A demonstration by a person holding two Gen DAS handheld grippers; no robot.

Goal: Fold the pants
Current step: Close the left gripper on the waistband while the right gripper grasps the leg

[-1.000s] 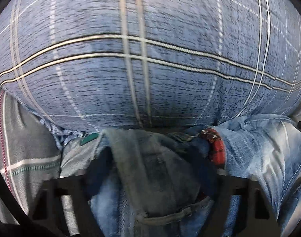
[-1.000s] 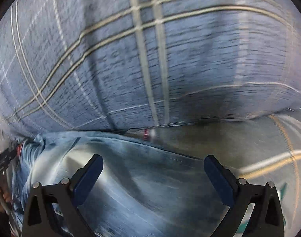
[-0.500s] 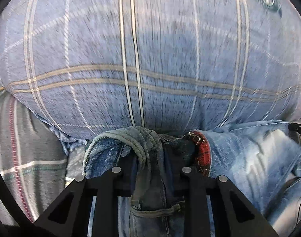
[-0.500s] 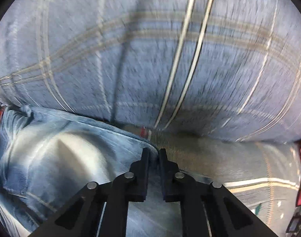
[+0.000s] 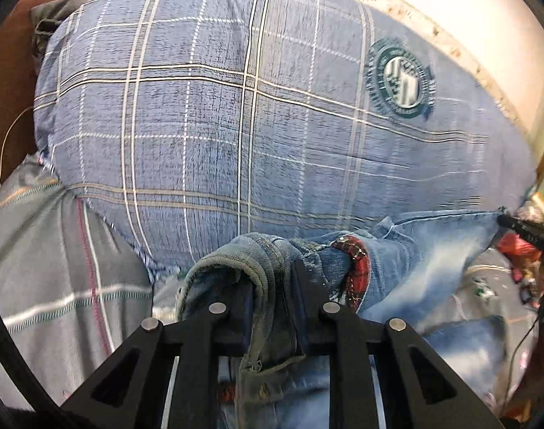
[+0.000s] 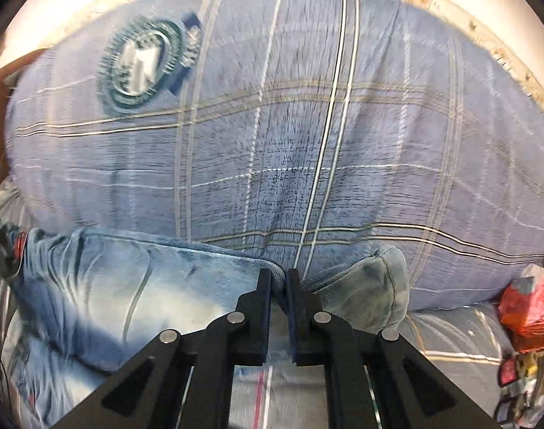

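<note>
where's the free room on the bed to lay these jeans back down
Free: the grey striped sheet left of the jeans, below the blue plaid pillow, and a strip between jeans and red bag. Crowded: the right edge with bags, and behind, where the pillow bulks.

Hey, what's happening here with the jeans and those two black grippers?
A person is folding a pair of jeans on a bed, with a gripper in each hand. The left gripper is closing on the thick waistband end, with denim bunched between its fingers. The right gripper is shut on a thin edge of the denim. The jeans hang between them in front of a big blue plaid pillow.
</note>
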